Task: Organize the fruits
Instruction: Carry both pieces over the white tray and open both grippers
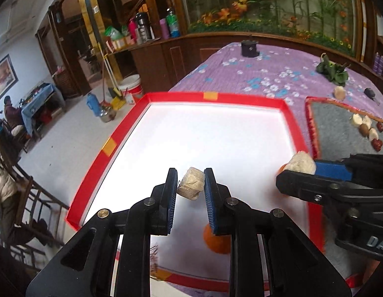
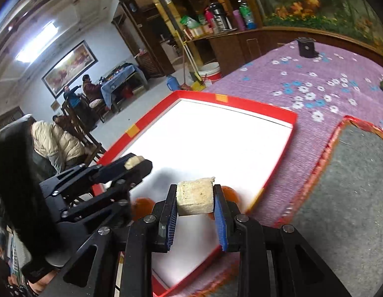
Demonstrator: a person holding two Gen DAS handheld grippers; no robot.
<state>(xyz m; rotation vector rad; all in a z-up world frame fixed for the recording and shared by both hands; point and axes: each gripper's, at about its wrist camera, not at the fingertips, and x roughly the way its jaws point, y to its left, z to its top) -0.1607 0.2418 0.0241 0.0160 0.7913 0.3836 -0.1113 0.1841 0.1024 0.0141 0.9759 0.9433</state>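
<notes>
Purple flowered cloth covers the desk (image 1: pixel 265 74) in a dim wood-panelled room, and a red-rimmed white tray (image 1: pixel 289 116) sits on it. My left tool (image 1: pixel 190 185) is nearly closed, pads pinching a pale, fibrous chunk of peeled fruit (image 1: pixel 190 184) above the near part of the tray. My right tool (image 2: pixel 195 198) is likewise clamped on a second, squarer chunk (image 2: pixel 195 196), hanging over the tray's near right corner. Oranges (image 1: pixel 216 242) already lie on the white floor below the tools. To the right, on a grey mat (image 1: pixel 339 123), more pale pieces and red dates (image 1: pixel 376 144) wait, well apart from the tray. I judge this the carry-and-place step: both pieces are over the tray, not yet set down. Next I should lower each tool beside the oranges and open it gently so the chunks don't roll.
</notes>
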